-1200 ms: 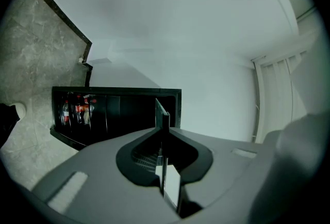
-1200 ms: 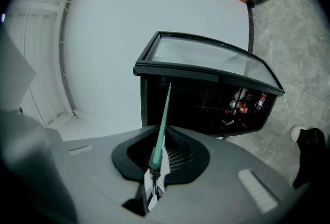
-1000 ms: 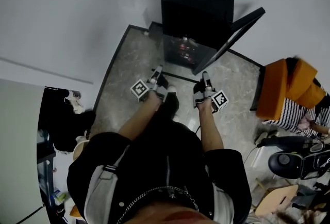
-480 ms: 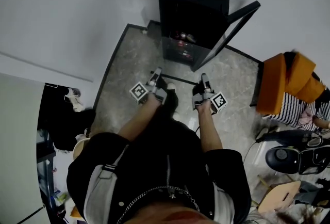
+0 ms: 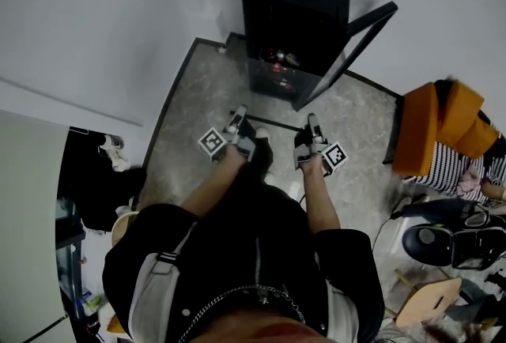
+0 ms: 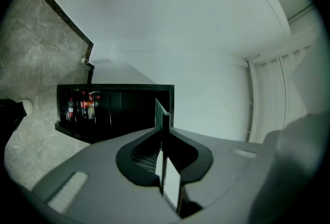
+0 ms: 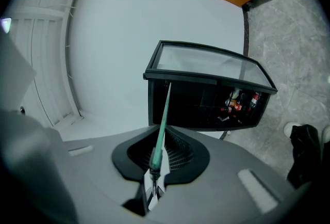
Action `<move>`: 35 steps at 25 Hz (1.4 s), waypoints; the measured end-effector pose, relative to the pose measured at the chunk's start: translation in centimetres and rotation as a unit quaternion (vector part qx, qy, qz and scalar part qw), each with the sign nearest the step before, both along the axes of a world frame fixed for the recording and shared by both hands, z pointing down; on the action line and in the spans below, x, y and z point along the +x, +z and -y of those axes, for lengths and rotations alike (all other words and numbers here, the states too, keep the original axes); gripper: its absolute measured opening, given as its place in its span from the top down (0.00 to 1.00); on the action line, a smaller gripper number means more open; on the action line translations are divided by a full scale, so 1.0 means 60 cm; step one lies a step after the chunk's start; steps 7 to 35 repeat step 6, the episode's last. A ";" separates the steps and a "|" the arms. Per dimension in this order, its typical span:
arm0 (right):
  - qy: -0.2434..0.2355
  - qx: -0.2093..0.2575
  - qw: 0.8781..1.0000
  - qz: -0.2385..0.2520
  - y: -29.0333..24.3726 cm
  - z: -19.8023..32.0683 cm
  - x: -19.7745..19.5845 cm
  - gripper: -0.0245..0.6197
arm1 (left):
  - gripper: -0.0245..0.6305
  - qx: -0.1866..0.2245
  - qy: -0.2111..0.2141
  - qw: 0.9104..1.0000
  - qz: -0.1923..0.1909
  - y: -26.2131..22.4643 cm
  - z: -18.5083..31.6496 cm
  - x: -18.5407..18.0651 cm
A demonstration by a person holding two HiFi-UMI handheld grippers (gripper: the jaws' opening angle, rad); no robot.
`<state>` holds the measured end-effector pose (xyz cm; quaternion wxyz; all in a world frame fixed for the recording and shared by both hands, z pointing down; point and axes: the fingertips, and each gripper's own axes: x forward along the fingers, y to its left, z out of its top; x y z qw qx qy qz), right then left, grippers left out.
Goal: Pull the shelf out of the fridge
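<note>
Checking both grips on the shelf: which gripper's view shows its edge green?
The right gripper: the shelf runs from its jaws as a thin green line. The left gripper shows a dark edge.

a grey marbled stone floor (image 5: 205, 88) is edged by a dark border strip (image 5: 168, 108) where it meets the plain white wall (image 5: 118, 9). at the right an orange upholstered chair (image 5: 439, 128) stands at the floor's edge, with black-and-white striped fabric (image 5: 443, 175) just beside it. nearer the camera, a black chair (image 5: 443, 243) and a light wooden piece (image 5: 423, 303) sit close together. at the left lies a dark bulky shape (image 5: 99, 191), too dim to identify. white vertical slats (image 6: 270, 94) line the far wall.
</note>
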<state>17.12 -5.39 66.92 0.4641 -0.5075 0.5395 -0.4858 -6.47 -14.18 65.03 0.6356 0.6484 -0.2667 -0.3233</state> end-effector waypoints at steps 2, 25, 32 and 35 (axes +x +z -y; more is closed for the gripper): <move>0.001 0.000 1.000 0.000 0.001 -0.001 0.001 0.92 | 0.92 0.003 -0.001 1.000 0.003 0.001 -0.001 0.000; 0.000 -0.002 1.000 -0.003 0.001 -0.003 0.001 0.93 | 0.92 0.002 -0.001 1.000 -0.004 -0.005 -0.006 0.002; 0.000 -0.002 1.000 -0.003 0.001 -0.003 0.001 0.93 | 0.92 0.002 -0.001 1.000 -0.004 -0.005 -0.006 0.002; 0.000 -0.002 1.000 -0.003 0.001 -0.003 0.001 0.93 | 0.92 0.002 -0.001 1.000 -0.004 -0.005 -0.006 0.002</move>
